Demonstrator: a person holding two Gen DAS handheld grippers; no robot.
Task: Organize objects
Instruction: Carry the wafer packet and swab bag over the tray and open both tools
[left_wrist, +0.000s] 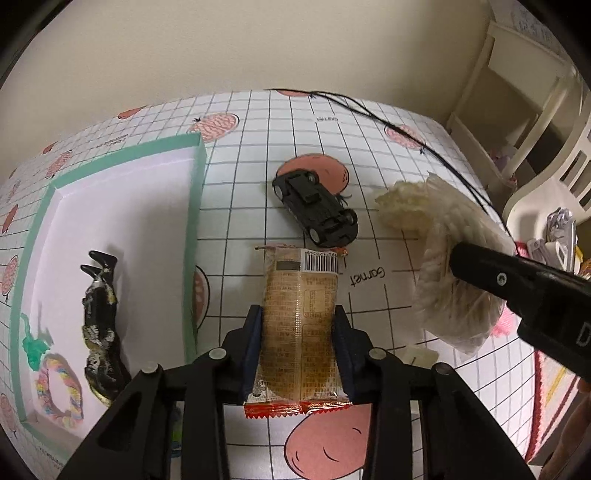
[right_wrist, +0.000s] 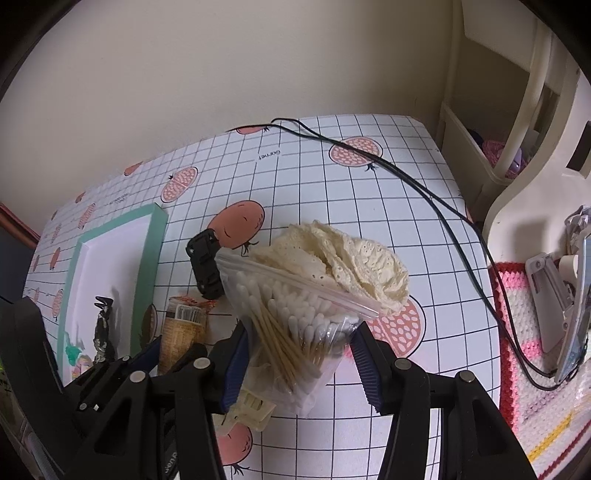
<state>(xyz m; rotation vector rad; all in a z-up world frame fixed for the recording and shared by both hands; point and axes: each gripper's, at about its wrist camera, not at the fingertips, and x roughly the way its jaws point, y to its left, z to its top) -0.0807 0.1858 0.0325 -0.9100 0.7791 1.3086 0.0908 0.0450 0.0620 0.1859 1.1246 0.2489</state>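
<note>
My left gripper (left_wrist: 298, 314) is shut on a tan snack packet (left_wrist: 301, 302) with a barcode and orange-red ends, pinched across its width just above the checked tablecloth (left_wrist: 258, 155). A black toy car (left_wrist: 314, 206) lies beyond it. On the left is a green-rimmed white tray (left_wrist: 197, 206) holding a black figure (left_wrist: 101, 317), a green piece (left_wrist: 33, 347) and a pastel bracelet (left_wrist: 59, 391). My right gripper (right_wrist: 300, 332) is shut on a zip bag of cotton swabs (right_wrist: 295, 314). Cream lace cloth (right_wrist: 351, 258) bulges at the bag's top; whether it is inside is unclear.
A black cable (right_wrist: 424, 192) runs across the table's back right. A cream hair clip (right_wrist: 251, 406) lies under the bag. To the right are a pink crochet mat (right_wrist: 524, 332), a white clamp with a phone (right_wrist: 554, 295), and cream shelves (right_wrist: 480, 140) beyond the table edge.
</note>
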